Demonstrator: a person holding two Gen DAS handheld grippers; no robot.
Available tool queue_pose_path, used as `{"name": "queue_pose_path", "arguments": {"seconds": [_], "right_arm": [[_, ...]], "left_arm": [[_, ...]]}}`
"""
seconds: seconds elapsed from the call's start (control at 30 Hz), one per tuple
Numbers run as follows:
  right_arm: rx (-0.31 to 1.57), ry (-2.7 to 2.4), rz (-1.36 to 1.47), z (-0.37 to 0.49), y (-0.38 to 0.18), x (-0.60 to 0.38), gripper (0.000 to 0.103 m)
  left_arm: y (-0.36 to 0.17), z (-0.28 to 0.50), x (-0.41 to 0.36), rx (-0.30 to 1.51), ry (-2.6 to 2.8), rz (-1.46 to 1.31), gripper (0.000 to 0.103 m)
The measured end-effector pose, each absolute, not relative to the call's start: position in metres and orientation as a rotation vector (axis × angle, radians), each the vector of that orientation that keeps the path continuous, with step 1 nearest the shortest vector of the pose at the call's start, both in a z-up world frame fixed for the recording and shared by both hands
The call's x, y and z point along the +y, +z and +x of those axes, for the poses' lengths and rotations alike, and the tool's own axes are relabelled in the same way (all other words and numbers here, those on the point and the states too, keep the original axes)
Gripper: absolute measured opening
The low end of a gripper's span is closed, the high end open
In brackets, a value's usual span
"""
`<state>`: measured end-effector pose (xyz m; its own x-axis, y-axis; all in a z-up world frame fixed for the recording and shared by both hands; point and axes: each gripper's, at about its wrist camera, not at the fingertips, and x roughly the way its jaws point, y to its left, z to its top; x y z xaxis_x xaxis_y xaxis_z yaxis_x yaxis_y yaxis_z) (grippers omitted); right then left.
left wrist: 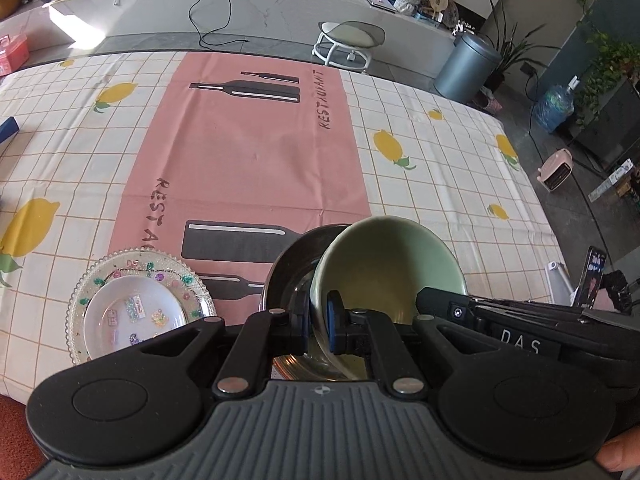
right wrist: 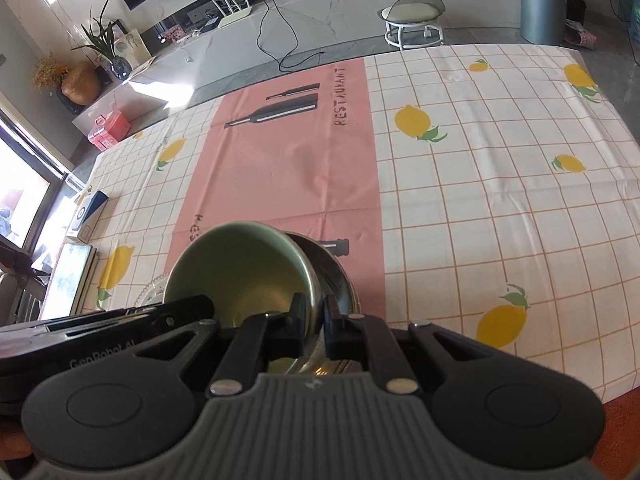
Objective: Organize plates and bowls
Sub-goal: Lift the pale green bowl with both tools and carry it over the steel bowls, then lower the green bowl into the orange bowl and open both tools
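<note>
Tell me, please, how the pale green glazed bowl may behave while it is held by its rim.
The pale green glazed bowl looks ceramic, so probably stiff, rather heavy and fragile. Its glossy wall may slip between the left tongs and the right tongs, which pinch only the thin rim. It leans tilted inside the shiny steel bowl, so it could knock against it.

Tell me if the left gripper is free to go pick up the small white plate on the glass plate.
Probably not yet. The left gripper is shut on the green bowl rim, alongside the metal bowl. The white plate on the glass plate lies uncovered, so the path looks open once the bowl is released.
</note>
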<state>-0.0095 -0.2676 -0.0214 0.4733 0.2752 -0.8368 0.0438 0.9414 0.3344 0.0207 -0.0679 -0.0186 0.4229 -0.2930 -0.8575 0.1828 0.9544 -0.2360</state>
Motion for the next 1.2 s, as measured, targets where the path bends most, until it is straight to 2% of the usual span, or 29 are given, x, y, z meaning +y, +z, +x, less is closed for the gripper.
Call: {"name": "queue_pose_path", "arguments": {"seconds": [0.67,1.2], "right_arm": [[1.164,0.186,0.225,0.013,-0.050,-0.260,0.004],[1.140,0.211,0.197,0.015,-0.048,-0.256,0.006]], "left_arm": [[-0.038,0.033,-0.092,1.163,-0.351,0.177,0.012],[-0.037,0.043,-0.087,1.164,-0.351,0.155,0.014]]}}
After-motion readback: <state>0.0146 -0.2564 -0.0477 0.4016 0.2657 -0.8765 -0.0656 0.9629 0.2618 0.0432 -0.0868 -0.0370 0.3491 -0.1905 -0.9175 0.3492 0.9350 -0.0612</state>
